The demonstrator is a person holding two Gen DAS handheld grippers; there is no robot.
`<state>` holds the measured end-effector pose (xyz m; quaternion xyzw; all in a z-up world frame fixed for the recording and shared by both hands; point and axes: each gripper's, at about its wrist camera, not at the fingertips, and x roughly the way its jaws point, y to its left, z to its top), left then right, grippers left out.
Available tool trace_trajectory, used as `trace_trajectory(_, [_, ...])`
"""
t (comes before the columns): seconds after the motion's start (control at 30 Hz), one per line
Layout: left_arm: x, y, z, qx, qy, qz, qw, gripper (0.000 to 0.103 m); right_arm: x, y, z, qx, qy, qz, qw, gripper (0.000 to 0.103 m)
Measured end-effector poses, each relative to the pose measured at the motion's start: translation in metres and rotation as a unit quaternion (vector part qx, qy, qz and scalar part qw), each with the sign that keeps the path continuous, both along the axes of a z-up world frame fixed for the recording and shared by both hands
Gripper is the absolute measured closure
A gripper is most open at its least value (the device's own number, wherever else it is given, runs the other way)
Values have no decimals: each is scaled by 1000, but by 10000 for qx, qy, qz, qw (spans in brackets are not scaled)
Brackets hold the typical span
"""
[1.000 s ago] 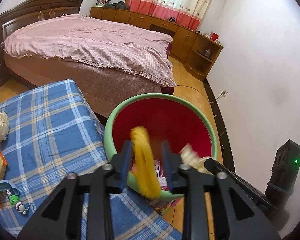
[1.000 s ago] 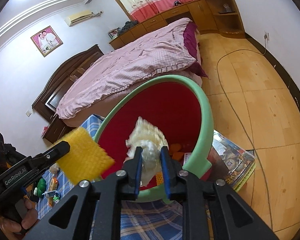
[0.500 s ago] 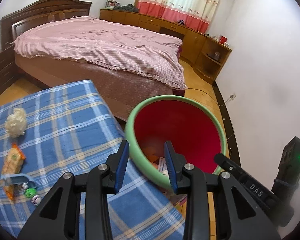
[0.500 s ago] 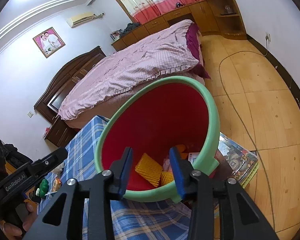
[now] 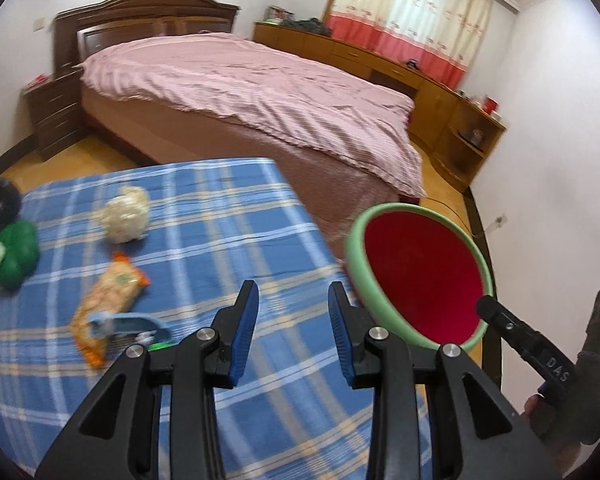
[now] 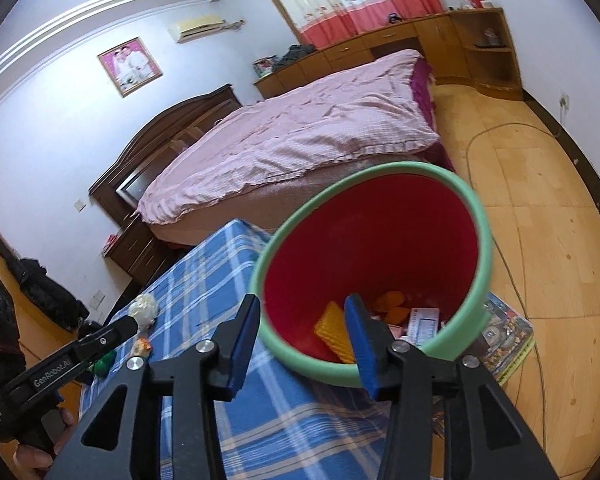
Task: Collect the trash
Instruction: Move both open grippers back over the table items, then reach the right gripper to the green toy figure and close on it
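Observation:
A red bin with a green rim [image 5: 354, 240] stands beside the table under the blue plaid cloth [image 5: 228, 216]. My left gripper [image 5: 294, 300] hangs open and empty over the cloth, left of the bin. On the cloth lie a crumpled tissue [image 5: 124, 220] and an orange snack wrapper [image 5: 108, 300]. My right gripper [image 6: 302, 312] is over the bin's near rim [image 6: 300, 356], its jaws opening with nothing between them. Inside the bin lie a yellow ridged piece [image 6: 332, 330], orange scraps [image 6: 392, 304] and a printed packet [image 6: 422, 320].
A green toy [image 5: 14, 252] and a blue clip-like thing [image 5: 134, 326] share the cloth's left part. A magazine [image 6: 508, 336] lies on the wooden floor under the bin. The pink bed [image 5: 252, 92] stands close behind the table. A cable [image 6: 500, 128] runs across the floor.
The left gripper let the yellow piece fall into the bin and swung left over the cloth. The right gripper released its crumpled tissue into the bin, opened wider and drew back a little.

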<state>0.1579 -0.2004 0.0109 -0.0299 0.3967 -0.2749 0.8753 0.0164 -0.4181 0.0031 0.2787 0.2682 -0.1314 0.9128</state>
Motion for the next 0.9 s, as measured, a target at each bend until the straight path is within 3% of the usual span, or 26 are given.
trace_trajectory(0.2, [6, 47, 0, 72, -9, 542, 9985, 68, 19, 34, 8, -132, 32, 457, 9989, 50])
trace_trajectory(0.37, [10, 85, -2, 160, -12, 984, 9950, 68, 36, 62, 10, -194, 85, 804, 9965, 40])
trace_trajectory(0.8, [24, 170, -22, 283, 250, 1955, 9800, 68, 86, 140, 1, -240, 415, 1729, 9838, 28])
trace_trajectory(0.9, [27, 183, -29, 258, 338, 2071, 9774, 68, 100, 156, -7, -192, 532, 1931, 9795, 20])
